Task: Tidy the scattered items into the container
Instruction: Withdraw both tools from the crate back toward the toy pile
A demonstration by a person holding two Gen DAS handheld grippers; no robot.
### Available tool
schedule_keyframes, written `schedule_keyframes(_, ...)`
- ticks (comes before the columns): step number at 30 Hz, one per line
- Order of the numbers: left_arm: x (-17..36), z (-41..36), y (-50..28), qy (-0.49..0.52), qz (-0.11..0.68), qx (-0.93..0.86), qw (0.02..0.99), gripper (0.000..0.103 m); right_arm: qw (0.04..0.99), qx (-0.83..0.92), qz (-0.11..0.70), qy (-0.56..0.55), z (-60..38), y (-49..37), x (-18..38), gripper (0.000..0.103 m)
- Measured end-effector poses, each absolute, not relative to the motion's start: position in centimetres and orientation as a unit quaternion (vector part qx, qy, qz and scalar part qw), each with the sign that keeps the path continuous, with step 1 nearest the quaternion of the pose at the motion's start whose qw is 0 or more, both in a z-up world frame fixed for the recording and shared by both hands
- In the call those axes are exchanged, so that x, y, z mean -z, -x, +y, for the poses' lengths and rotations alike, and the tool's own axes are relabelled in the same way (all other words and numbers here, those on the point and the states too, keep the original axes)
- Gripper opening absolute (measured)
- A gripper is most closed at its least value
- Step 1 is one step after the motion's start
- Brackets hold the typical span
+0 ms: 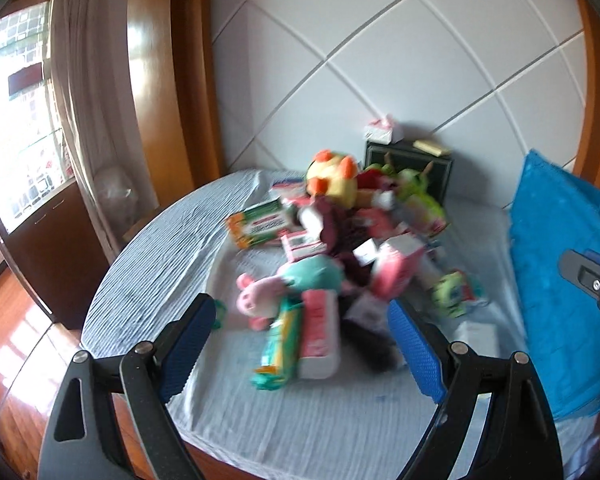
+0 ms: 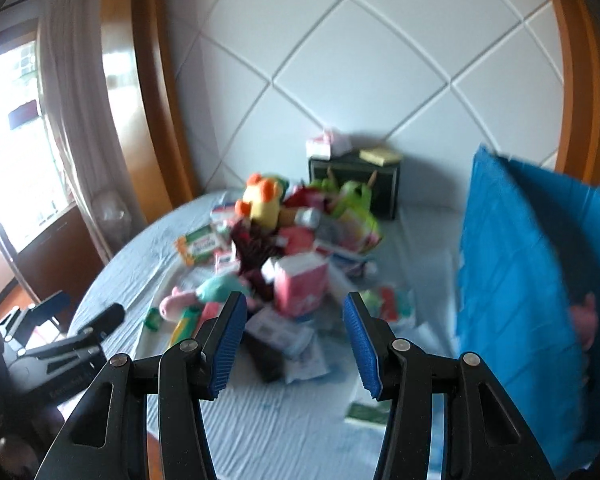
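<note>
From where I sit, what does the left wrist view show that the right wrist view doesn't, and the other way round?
Only the left wrist view: the left hand-held gripper from behind, jaws wide and empty, and a green plush right of the pile.
Only the right wrist view: the right hand-held gripper, open and empty, a small pink shape at the blue bag's far edge, and a green packet near its right finger.
Both: the toy and box pile on the striped sheet, the blue bag, the dark box, and the headboard.
</note>
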State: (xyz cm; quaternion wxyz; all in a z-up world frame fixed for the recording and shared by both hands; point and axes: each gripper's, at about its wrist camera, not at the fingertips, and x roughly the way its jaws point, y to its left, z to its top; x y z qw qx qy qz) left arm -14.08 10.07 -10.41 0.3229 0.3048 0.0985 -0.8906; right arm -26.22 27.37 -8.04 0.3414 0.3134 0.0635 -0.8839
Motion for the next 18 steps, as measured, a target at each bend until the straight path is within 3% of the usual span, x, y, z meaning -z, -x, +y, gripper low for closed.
schedule_keyframes(10, 17.7, 4.9, 14.6, -0.38, 0.116, 0.863, 0.312, 0.089, 0.282, 0.86, 0.082, -0.418, 25.9, 29.4, 16.8, 0.05)
schedule_keyframes(18, 21.7, 3.4, 15.5, -0.426, 0.129, 0.839, 0.313, 0.089, 0.314, 0.821, 0.09, -0.468, 23.2, 31.1, 21.1, 0.05)
